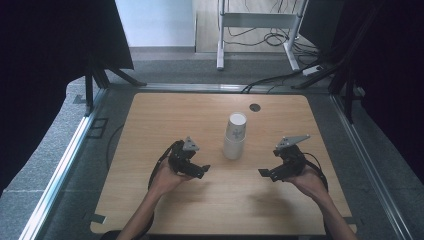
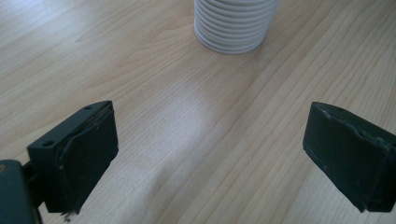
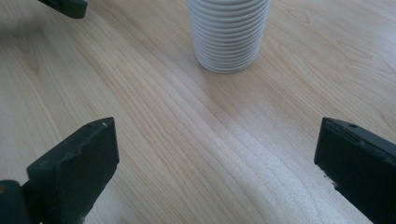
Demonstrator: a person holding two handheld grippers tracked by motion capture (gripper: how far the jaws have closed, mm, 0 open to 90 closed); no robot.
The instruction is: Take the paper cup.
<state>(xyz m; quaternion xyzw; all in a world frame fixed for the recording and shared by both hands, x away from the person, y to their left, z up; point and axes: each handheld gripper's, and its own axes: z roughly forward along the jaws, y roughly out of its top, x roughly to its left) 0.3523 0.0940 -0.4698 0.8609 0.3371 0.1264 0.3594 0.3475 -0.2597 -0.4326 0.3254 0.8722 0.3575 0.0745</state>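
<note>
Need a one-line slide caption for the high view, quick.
Two open hand-held grippers, left and right, flank an upright stack of white paper cups on a wooden table.

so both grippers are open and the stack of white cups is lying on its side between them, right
Not quite. The stack of white cups stands upright on the table, not on its side; the high view shows it. The rest holds: the left gripper and right gripper are both open, with the stack between them.
</note>
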